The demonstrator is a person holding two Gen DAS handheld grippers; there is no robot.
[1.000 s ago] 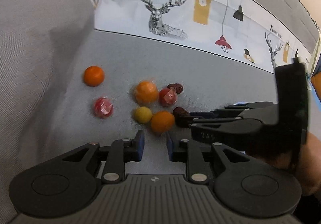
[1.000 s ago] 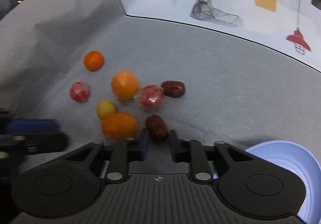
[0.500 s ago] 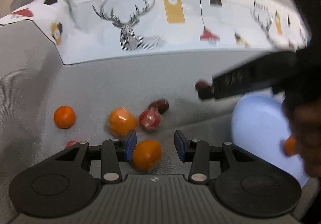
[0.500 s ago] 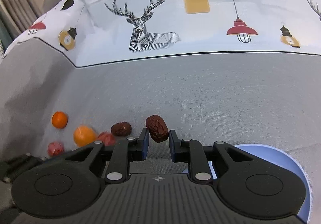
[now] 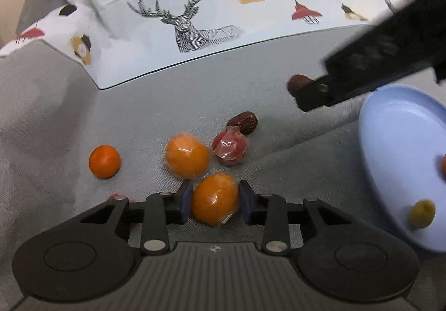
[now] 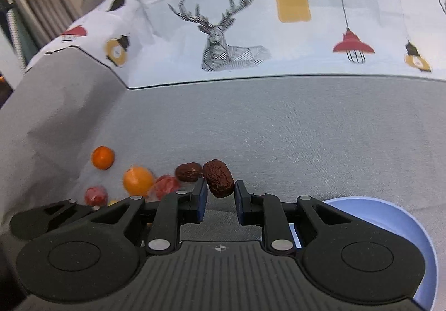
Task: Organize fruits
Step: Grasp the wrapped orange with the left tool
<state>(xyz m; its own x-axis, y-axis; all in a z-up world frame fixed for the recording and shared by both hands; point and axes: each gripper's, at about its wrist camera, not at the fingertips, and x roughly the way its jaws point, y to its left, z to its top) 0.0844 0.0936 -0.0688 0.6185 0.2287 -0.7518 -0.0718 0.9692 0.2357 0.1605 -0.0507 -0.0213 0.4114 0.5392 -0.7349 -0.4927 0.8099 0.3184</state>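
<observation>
Left wrist view: the left gripper (image 5: pixel 215 201), its jaws closing, brackets a wrapped orange fruit (image 5: pixel 214 197) on the grey cloth-covered table (image 5: pixel 278 104), the left pad touching it and a sliver of gap at the right. Beyond lie another wrapped orange fruit (image 5: pixel 187 157), a wrapped red fruit (image 5: pixel 230 148), a brown date (image 5: pixel 244 122) and, apart to the left, a small bare orange (image 5: pixel 104 161). At the right edge a pale blue plate (image 5: pixel 395 130) carries a yellowish fruit (image 5: pixel 421 213).

Right wrist view: the right gripper (image 6: pixel 219 194) clamps a wrinkled date (image 6: pixel 218 177) between its pads, lifted above the table (image 6: pixel 278 121). The plate (image 6: pixel 390 216) lies beneath its right side; the other fruits lie towards the table's left edge.
</observation>
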